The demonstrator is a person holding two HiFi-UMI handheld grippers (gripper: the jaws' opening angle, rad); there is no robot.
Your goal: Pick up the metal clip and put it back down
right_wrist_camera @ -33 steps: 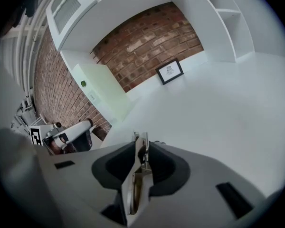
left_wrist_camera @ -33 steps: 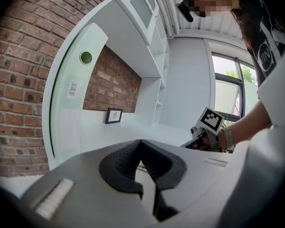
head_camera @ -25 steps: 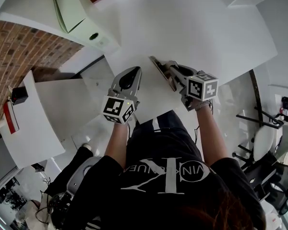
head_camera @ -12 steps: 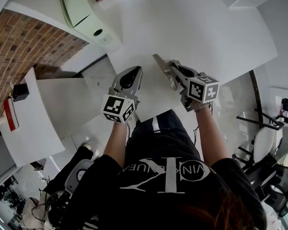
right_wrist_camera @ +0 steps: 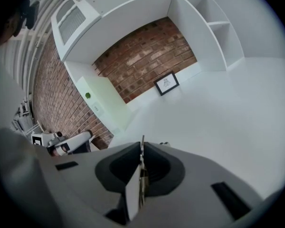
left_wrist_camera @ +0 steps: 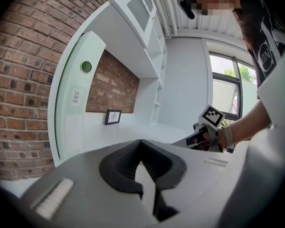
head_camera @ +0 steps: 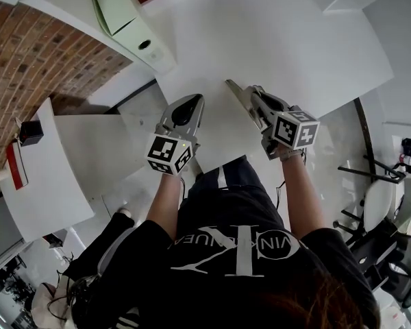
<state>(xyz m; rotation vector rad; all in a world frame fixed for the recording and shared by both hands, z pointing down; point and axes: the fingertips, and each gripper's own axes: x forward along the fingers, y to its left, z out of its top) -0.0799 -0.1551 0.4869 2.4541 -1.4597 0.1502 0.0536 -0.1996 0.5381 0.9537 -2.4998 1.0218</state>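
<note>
The metal clip [right_wrist_camera: 142, 172] sits edge-on between the jaws of the right gripper [right_wrist_camera: 142, 148], which are clamped on it. The clip's long axis runs along the jaws and its thin top edge pokes just past the fingertips toward the white table [head_camera: 294, 40]. It appears to be held clear of the surface, though the views leave that uncertain. From the head view, the right gripper [head_camera: 234, 91] angles forward and to the left on an outstretched forearm. Beside it but apart, the left gripper [left_wrist_camera: 141, 144] points straight ahead near the table's front edge, its jaws closed together on nothing. A framed picture [right_wrist_camera: 166, 83] leans against the brick wall [right_wrist_camera: 142, 56] beyond.
</note>
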